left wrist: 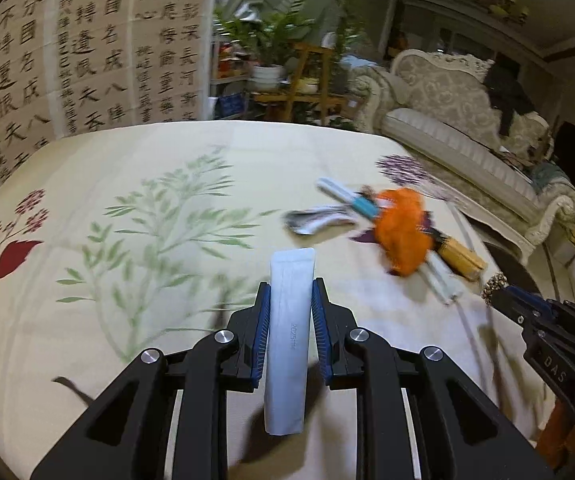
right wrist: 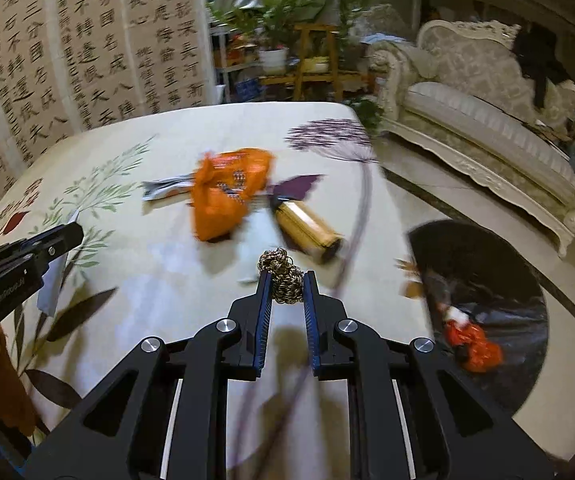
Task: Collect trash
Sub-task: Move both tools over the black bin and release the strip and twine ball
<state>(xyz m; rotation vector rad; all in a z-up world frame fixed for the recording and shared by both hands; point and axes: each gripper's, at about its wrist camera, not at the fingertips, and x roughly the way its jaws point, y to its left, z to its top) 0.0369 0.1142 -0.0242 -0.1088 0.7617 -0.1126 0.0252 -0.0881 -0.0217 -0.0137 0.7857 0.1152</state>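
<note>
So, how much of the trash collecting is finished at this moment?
Done: red-orange trash already lies in the black bin bag beside the table. In hand: the left claw grips a white wrapper; the right claw grips a brown speckled wad. Left: the orange bag, gold tube and silver wrapper.

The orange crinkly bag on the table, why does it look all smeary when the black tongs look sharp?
Left wrist view: the orange crinkly plastic bag is motion-smeared, while the left tongs look crisp. Right wrist view: the bag streaks again; the right tongs are sharp; walls bend from the fisheye lens.
</note>
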